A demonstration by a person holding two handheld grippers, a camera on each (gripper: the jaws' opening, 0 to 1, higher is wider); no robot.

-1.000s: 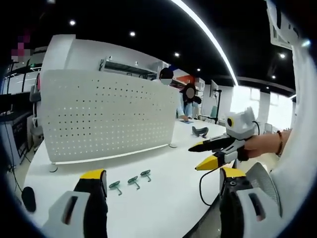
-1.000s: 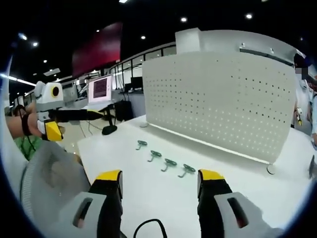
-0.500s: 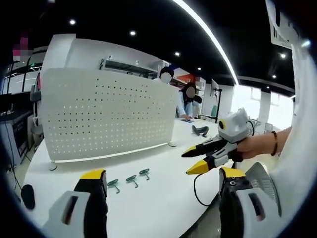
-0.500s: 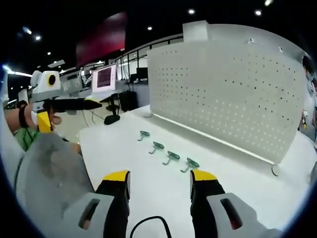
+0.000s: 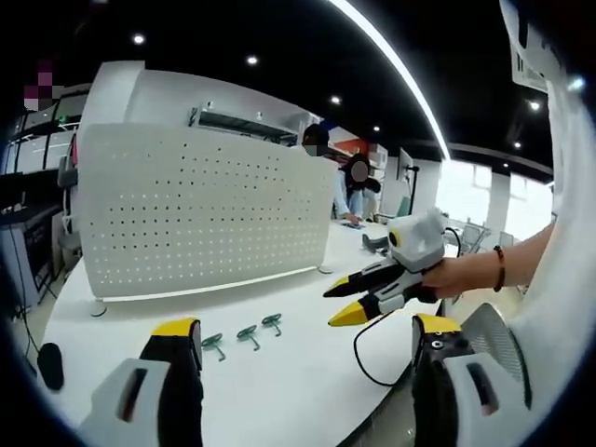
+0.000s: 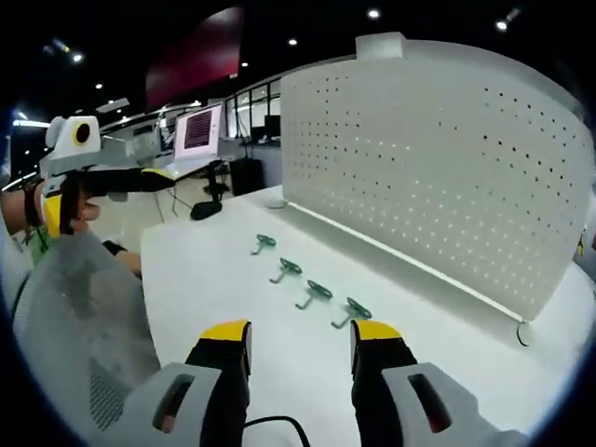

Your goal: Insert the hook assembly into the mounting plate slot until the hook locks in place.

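Stage: nothing fitted yet | hooks (image 6: pixel 315 291) are seen lying in a row on desk (image 6: pixel 205 279) before pegboard (image 6: pixel 438 168) | right tool (image 6: pixel 296 349) and left tool (image 5: pixel 303 340) are held spread, empty | grasp and insertion are left

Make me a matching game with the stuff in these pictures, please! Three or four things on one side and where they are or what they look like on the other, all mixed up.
Things:
1. green hooks
2. pegboard
3. right gripper
4. computer screen

Descriptions:
A. standing upright at the back of the white table, full of small holes
B. lying in a row of four on the table, untouched
C. lit up, far off behind the table
D. held in a hand above the table, its yellow-tipped jaws apart

Pairs: 1-B, 2-A, 3-D, 4-C
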